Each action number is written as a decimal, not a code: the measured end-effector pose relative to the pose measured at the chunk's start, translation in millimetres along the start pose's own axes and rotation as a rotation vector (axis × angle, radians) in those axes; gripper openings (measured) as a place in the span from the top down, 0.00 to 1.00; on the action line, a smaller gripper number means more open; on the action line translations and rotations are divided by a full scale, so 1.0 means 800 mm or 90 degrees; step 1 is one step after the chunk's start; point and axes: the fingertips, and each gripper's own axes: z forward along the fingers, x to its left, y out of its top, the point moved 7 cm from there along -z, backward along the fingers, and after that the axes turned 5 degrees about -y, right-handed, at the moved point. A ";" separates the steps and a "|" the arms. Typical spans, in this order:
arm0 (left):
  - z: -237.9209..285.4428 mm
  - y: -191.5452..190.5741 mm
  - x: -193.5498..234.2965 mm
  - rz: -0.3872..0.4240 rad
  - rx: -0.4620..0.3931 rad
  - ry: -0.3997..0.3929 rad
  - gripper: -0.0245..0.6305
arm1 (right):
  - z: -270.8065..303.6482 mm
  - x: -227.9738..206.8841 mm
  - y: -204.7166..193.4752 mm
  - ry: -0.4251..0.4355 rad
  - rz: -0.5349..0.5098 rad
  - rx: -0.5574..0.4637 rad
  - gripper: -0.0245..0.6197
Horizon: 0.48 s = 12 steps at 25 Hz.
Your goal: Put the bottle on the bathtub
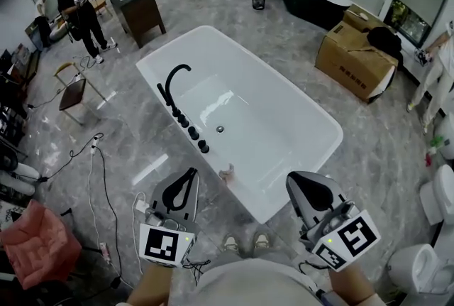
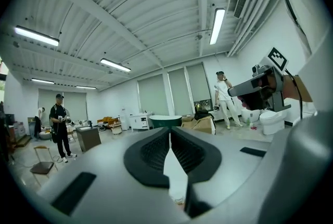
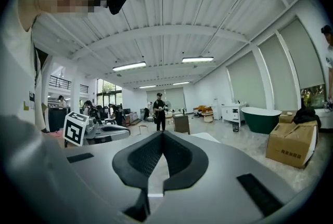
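floor: grey marble | on it: white bathtub, cardboard box, cables

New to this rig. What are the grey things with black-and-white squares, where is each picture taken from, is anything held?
A person holds grey two-jaw tools, the left gripper and right gripper; the marker cubes are part of them. One picture looks down from a head camera; the other two come from cameras on each gripper, looking along its jaws. Both jaw pairs are closed on nothing. Below is a white oval bathtub with a black curved faucet; a small pinkish bottle apparently stands on its near rim.
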 end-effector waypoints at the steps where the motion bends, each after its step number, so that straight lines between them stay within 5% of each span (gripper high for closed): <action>1: 0.002 0.006 -0.004 0.002 -0.004 -0.006 0.92 | -0.004 -0.001 0.003 0.004 0.004 -0.004 0.92; 9: 0.001 0.034 -0.019 -0.036 -0.021 -0.009 0.92 | -0.007 0.002 0.005 0.017 0.007 -0.015 0.92; 12: -0.005 0.023 -0.011 -0.006 -0.004 0.005 0.93 | -0.003 0.002 0.007 0.021 0.005 -0.013 0.92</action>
